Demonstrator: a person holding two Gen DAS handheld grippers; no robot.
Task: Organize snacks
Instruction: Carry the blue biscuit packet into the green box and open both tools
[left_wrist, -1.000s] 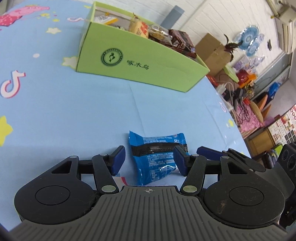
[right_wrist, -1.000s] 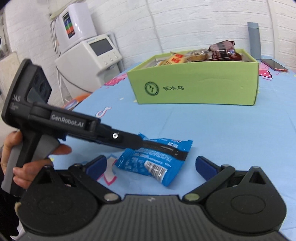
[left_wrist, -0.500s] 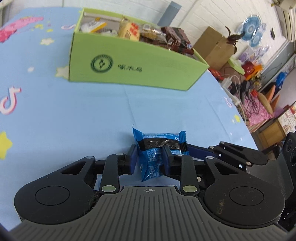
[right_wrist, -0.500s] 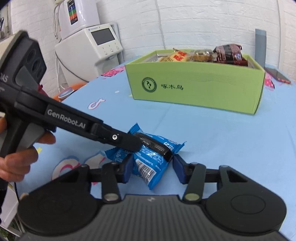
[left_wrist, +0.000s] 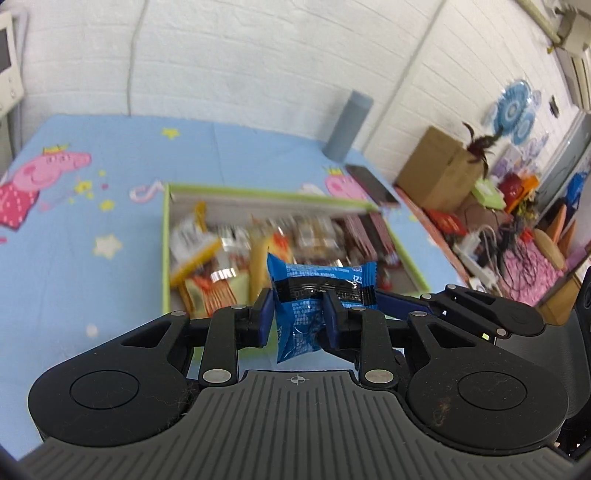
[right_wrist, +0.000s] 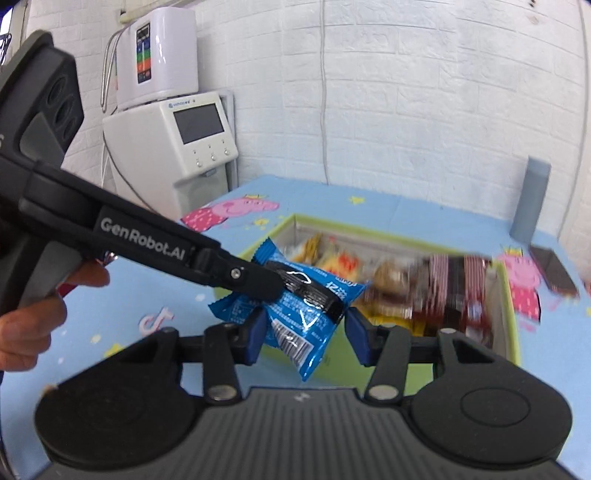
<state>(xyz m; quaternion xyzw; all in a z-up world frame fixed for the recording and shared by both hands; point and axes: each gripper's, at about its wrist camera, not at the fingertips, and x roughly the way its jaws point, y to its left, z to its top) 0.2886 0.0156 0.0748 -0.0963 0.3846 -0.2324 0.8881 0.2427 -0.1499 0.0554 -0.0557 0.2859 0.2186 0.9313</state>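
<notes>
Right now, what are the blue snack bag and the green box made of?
Blue snack bag: probably thin plastic film, glossy; it crinkles and shines, with crimped ends. Green box: looks like matte cardboard, with flat, thin, stiff walls, pale inside.

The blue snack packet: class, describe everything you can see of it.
The blue snack packet is a small glossy pillow pouch, crinkled, with crimped ends, a black band across it, white print and a barcode. It hangs in the air, tilted, in front of the green box. The left hand-held gripper pinches it, and the right hand-held gripper clamps it too.
</notes>
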